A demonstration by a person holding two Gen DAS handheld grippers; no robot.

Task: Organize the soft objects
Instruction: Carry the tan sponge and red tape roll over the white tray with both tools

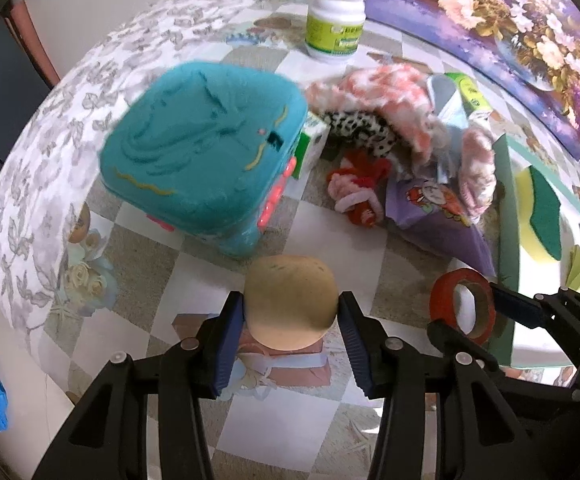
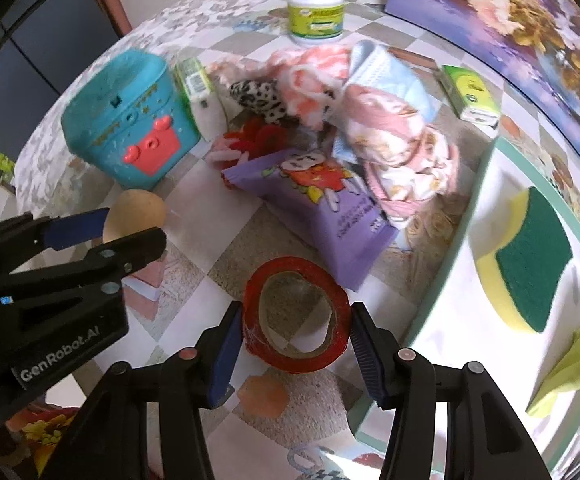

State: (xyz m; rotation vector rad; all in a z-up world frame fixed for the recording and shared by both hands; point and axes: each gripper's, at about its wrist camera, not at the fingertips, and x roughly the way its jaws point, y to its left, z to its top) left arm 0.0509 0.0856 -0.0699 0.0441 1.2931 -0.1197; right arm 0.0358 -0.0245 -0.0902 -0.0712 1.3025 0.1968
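I had the left gripper (image 1: 291, 312) clamped on the tan bun (image 1: 291, 302) and the right gripper (image 2: 295, 334) pinching the tape (image 2: 295, 316), both lifted off the table (image 1: 138, 248), presumably to sort them near the tray (image 2: 485, 184).

The teal box (image 1: 206, 160) is blurring in the left wrist view, its markings too smeared to read. The label on the white bottle (image 2: 316, 4) is showing too small to read. A heap of cloths (image 2: 369, 100) is hiding the counter (image 2: 194, 200) beneath it. The painting (image 1: 509, 28) is running off the far right edge.
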